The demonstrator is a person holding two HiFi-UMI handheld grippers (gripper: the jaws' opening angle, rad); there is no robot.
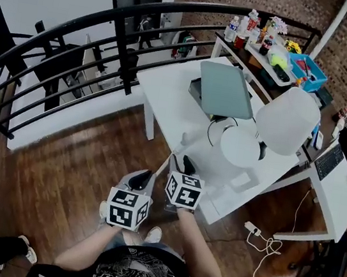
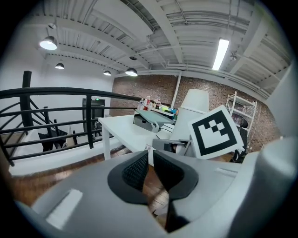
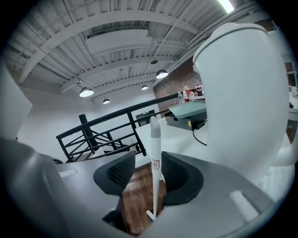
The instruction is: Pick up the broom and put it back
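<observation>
The broom's white handle [image 3: 155, 139] stands upright between the jaws of my right gripper [image 3: 149, 163], a small label on it at pad height. The jaws are apart and the pads do not press on the handle, which sits nearer the right pad. In the head view the handle [image 1: 179, 146] rises thin and white beside the table's near corner, just ahead of my right gripper [image 1: 183, 163]. My left gripper [image 1: 144, 179] hangs beside it to the left, over the wooden floor. In the left gripper view its jaws [image 2: 150, 160] are nearly together with nothing held. The broom's head is hidden.
A white table [image 1: 167, 95] with a grey laptop box [image 1: 226, 88], cables and a white chair [image 1: 287, 119] stands ahead. A black railing [image 1: 80, 30] curves behind it. A power strip [image 1: 252, 229] with cords lies on the floor to the right, by another white desk [image 1: 340, 192].
</observation>
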